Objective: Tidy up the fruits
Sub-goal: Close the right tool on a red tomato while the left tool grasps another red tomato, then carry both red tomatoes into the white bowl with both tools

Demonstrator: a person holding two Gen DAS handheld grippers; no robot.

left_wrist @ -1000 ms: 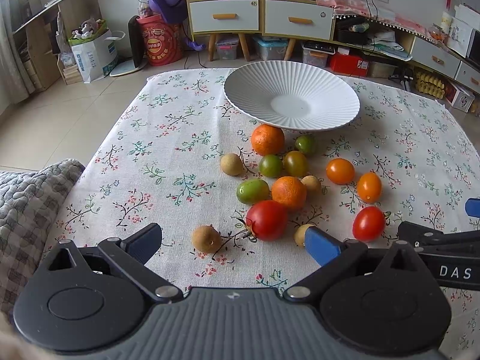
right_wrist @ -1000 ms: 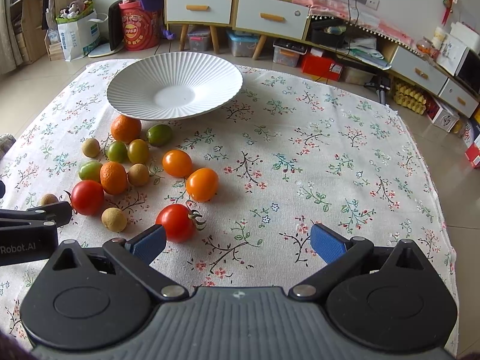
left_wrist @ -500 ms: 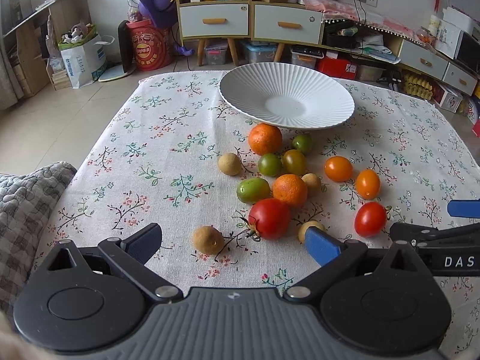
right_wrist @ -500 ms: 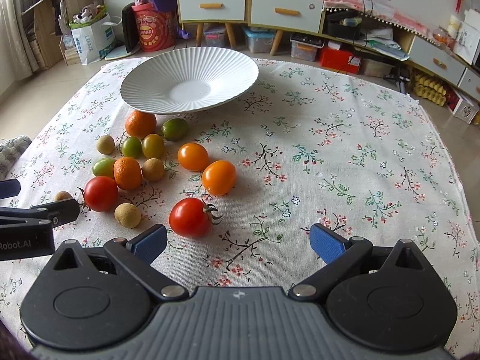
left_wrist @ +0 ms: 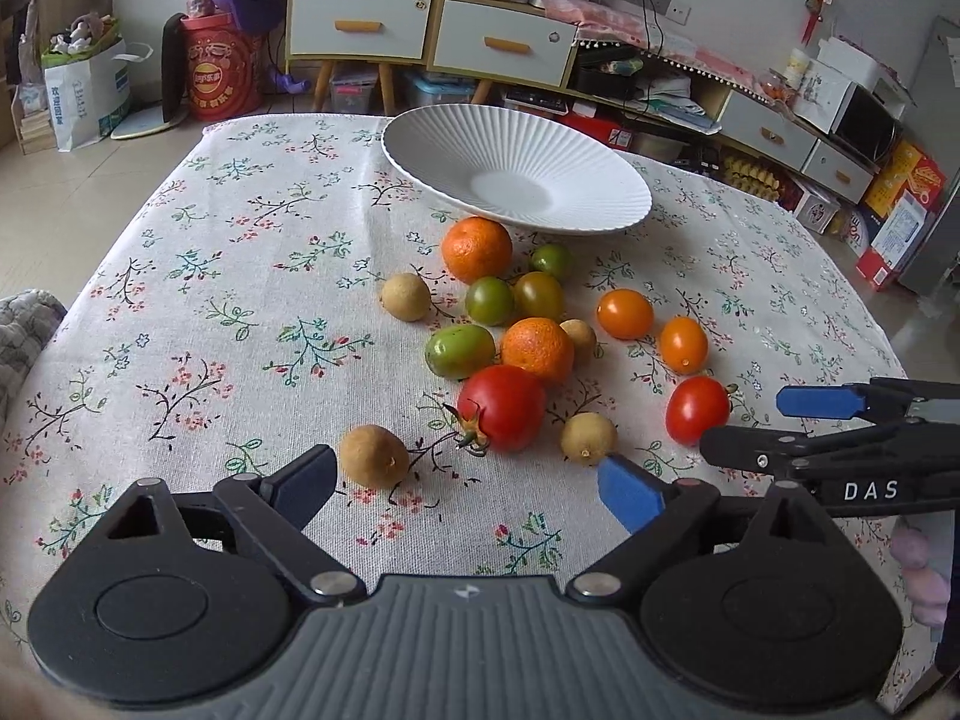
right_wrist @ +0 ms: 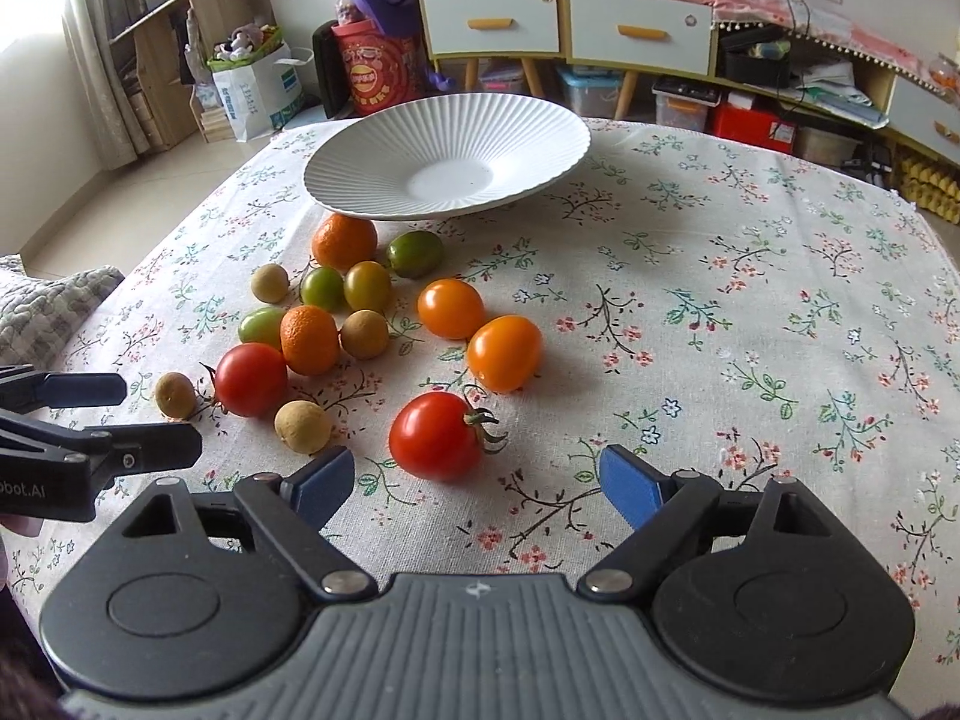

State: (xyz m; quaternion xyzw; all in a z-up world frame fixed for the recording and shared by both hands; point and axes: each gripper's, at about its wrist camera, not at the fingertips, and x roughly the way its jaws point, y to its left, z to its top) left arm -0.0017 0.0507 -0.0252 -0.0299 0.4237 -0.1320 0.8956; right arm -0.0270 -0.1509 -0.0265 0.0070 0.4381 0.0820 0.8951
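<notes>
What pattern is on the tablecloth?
Small flowers and leafy twigs on off-white tablecloth; clearest in the right wrist view.

The right hand-held gripper [right_wrist: 477, 480] hovers over the floral worktop [right_wrist: 750, 312], jaws closing with nothing pressed between them, a red tomato [right_wrist: 437, 436] just ahead. Behind stands an empty white ribbed plate [right_wrist: 447, 163].

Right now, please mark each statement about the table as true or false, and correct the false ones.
1. The white plate holds no fruit. True.
2. The right gripper holds a tomato. False: its jaws are closing, but the red tomato lies ahead of them, untouched.
3. Two oranges lie among the fruit. True: one beside the plate, one nearer.
4. The left gripper grips a longan. False: it holds nothing; the longan lies just beyond its pad.
</notes>
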